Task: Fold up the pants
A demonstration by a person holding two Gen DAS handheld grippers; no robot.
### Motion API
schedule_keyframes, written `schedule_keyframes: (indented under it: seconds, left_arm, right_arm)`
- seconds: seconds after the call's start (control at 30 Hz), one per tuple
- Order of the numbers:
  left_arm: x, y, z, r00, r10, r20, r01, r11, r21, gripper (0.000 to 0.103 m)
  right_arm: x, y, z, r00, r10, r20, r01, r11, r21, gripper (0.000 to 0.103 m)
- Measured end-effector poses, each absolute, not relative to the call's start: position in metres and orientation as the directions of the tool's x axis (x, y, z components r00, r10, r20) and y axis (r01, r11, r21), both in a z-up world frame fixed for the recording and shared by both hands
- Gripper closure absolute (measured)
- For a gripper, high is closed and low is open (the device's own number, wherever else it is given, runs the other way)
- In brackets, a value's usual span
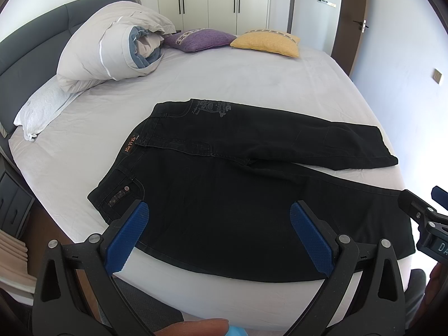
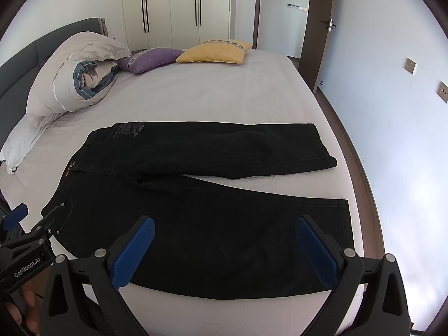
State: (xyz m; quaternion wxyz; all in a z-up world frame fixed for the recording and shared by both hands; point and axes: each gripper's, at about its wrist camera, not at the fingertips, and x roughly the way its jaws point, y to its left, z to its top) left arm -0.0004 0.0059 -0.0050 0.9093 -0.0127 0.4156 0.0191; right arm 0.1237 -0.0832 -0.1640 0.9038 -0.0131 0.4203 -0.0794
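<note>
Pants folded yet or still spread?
Spread. The black pants lie flat on the bed, both legs apart in a V, no fold visible.

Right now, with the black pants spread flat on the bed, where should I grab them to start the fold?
Probably grip the near leg of the black pants along its edge, coming from the bed's near side: left gripper by the waistband, right gripper toward the hem. Both are open above that leg.

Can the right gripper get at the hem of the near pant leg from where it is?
Probably yes. The right gripper hovers open over the near leg of the pants, and the hem lies flat just to its right with nothing on or around it.
</note>
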Motion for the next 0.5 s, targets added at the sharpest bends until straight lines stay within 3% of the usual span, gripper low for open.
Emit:
schedule_keyframes:
  seconds: [0.5]
  left_arm:
    - [-0.0003, 0.0058, -0.0050, 0.653, 0.025, -0.757, -0.045, 0.999, -0.006, 0.000]
  right_arm:
    - [0.1217, -0.0802, -0.1671, 0.633, -0.154, -0.758, 0.129, 0.987, -0.093, 0.000]
